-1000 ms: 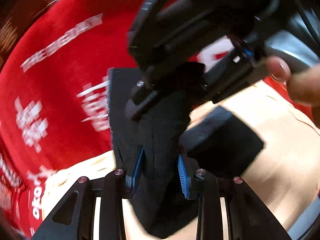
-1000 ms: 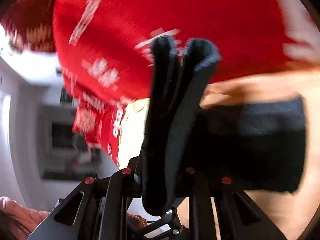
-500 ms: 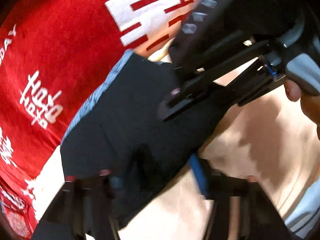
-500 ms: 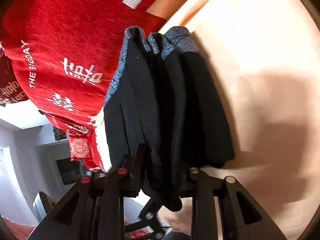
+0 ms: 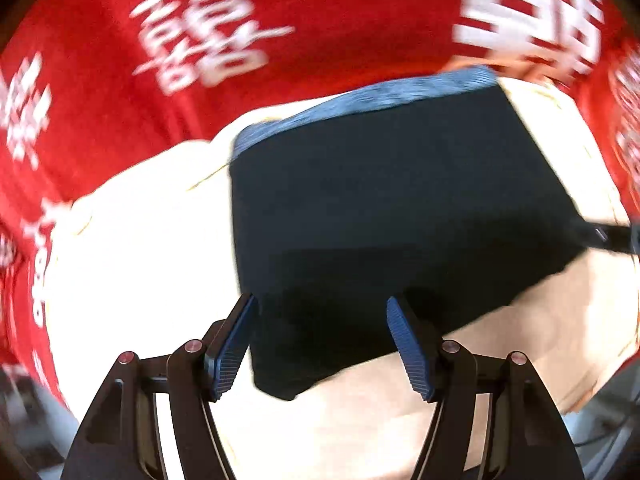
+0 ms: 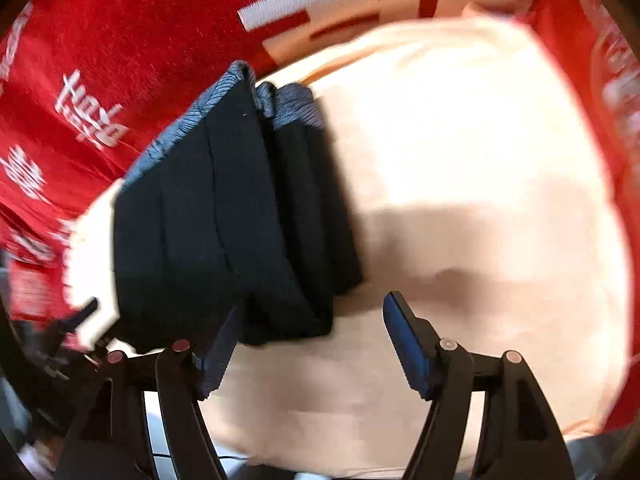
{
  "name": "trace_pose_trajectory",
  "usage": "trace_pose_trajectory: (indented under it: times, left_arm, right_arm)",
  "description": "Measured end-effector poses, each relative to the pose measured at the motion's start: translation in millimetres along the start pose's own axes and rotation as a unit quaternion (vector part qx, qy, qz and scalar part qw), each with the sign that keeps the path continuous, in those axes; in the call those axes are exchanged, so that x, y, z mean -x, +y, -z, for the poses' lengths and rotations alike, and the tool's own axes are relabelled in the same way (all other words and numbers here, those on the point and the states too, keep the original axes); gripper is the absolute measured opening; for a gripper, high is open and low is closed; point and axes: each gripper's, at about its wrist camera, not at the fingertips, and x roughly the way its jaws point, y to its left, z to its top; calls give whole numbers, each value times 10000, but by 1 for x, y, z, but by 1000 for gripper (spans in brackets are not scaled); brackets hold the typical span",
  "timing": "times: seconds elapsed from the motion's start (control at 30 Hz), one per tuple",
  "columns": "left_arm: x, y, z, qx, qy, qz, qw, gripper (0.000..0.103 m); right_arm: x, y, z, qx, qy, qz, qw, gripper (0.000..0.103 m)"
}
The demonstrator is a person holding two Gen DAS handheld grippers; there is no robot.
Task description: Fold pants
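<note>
Pants, black fabric folded into a compact stack with a grey-blue ribbed waistband (image 5: pixel 392 208), lie on the cream cloth (image 5: pixel 132 256), just in front of the red printed blanket (image 5: pixel 120 80). Left gripper (image 5: pixel 322 344): jaws wide apart, holding nothing, straddling the stack's near edge. Right gripper (image 6: pixel 310 346): same, beside the stack's right edge. We risk snagging a layer when pulling away; the stack would unfold.
</note>
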Motion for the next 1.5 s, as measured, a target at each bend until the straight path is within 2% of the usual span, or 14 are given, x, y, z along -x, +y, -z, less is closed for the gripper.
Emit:
trace_pose_trajectory:
  times: [0.07,0.2,0.4,0.57,0.77,0.93,1.03,1.1,1.23,1.37,1.5]
  left_arm:
    - [-3,13,2,173,121,-69,9998,98]
    - [3,26,13,412,147,-56,9990,98]
    - [3,37,24,556,293,102,9980,99]
    - [2,50,26,532,324,182,9979,99]
    - [5,68,19,566,281,252,9977,99]
    - [-6,78,3,554,203,368,9976,99]
    - [-24,91,-13,732,228,684,9947,99]
    - [-38,102,-23,935,316,883,9912,99]
    - [-64,117,-40,1161,412,1172,9854,99]
    - [-82,117,-52,1307,465,1880,9723,99]
    - [-96,108,-60,1220,454,2136,9682,99]
  right_arm:
    - [10,4,10,151,-65,249,9996,84]
    - [21,24,28,409,-215,675,9966,87]
    - [19,64,36,297,-398,887,9948,89]
    - [24,88,43,575,-531,1160,9902,89]
    - [29,97,44,542,-475,1096,9914,89]
    - [32,85,27,651,-467,1007,9917,89]
    - [26,73,3,821,-480,835,9920,89]
    - [15,59,-20,733,-255,571,9953,89]
    - [-6,24,-57,408,40,-419,9983,89]
    - [-35,4,-80,469,497,-1270,9895,89]
    - [-63,-7,-93,549,781,-1858,9780,89]
